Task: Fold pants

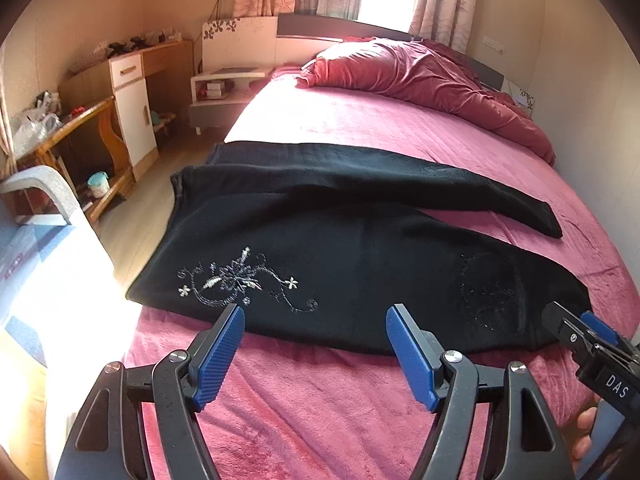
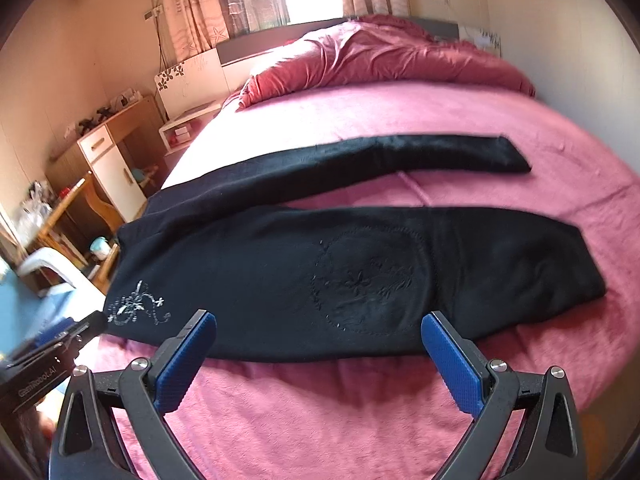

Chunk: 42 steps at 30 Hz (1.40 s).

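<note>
Black pants (image 1: 340, 256) lie spread across the pink bed (image 1: 320, 408), waist to the left, two legs running right and apart. White floral embroidery (image 1: 240, 280) marks the near leg by the waist. My left gripper (image 1: 316, 316) is open and empty, just short of the near leg's front edge by the embroidery. In the right wrist view the pants (image 2: 320, 280) fill the middle. My right gripper (image 2: 320, 324) is open and empty, at the near leg's front edge by a round stitched patch (image 2: 368, 280). It also shows in the left wrist view (image 1: 576, 328).
A crumpled red duvet (image 1: 432, 80) lies at the head of the bed. A wall runs along the bed's right side. To the left are a nightstand (image 1: 224, 88), a wooden desk (image 1: 128, 92), a shelf with clutter (image 1: 72, 148) and a grey chair (image 1: 44, 192).
</note>
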Each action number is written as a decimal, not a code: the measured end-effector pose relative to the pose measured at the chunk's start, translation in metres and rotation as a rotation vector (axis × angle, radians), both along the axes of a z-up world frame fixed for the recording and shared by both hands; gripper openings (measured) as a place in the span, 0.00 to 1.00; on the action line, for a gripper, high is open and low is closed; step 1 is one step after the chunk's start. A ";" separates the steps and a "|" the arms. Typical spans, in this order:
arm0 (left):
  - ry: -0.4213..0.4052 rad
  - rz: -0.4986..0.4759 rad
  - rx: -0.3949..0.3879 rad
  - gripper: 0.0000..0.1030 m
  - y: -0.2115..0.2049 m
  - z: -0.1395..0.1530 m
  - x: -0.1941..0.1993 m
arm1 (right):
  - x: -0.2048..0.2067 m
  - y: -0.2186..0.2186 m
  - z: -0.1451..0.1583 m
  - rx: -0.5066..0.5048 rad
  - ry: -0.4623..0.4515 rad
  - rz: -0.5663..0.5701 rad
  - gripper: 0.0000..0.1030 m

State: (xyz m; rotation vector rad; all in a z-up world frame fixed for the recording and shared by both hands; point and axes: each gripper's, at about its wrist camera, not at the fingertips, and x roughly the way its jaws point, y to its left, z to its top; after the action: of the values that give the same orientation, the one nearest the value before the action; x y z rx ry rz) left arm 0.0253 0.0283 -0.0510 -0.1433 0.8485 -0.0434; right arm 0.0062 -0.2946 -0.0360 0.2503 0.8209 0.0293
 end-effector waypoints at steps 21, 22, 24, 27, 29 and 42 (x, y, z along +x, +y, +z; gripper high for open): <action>0.230 0.283 -0.406 0.93 0.148 -0.098 0.032 | -0.019 -0.286 -0.123 0.552 0.159 -0.664 0.67; 0.234 0.303 -0.412 0.93 0.152 -0.100 0.032 | -0.010 -0.288 -0.125 0.546 0.159 -0.666 0.67; 0.243 0.335 -0.436 0.77 0.163 -0.104 0.033 | 0.006 -0.291 -0.124 0.532 0.157 -0.662 0.65; 0.256 0.380 -0.467 0.65 0.173 -0.106 0.035 | 0.028 -0.294 -0.123 0.488 0.164 -0.642 0.52; 0.268 0.400 -0.498 0.55 0.178 -0.108 0.039 | 0.037 -0.297 -0.125 0.451 0.175 -0.631 0.46; 0.206 0.393 -0.420 0.07 0.188 -0.086 0.045 | 0.050 -0.310 -0.086 0.243 0.189 -0.569 0.09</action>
State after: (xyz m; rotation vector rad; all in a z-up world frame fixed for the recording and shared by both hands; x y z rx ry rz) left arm 0.0699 0.2162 -0.1367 -0.7164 0.9954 0.1655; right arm 0.0558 -0.6042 -0.1218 0.7176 0.9096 -0.4364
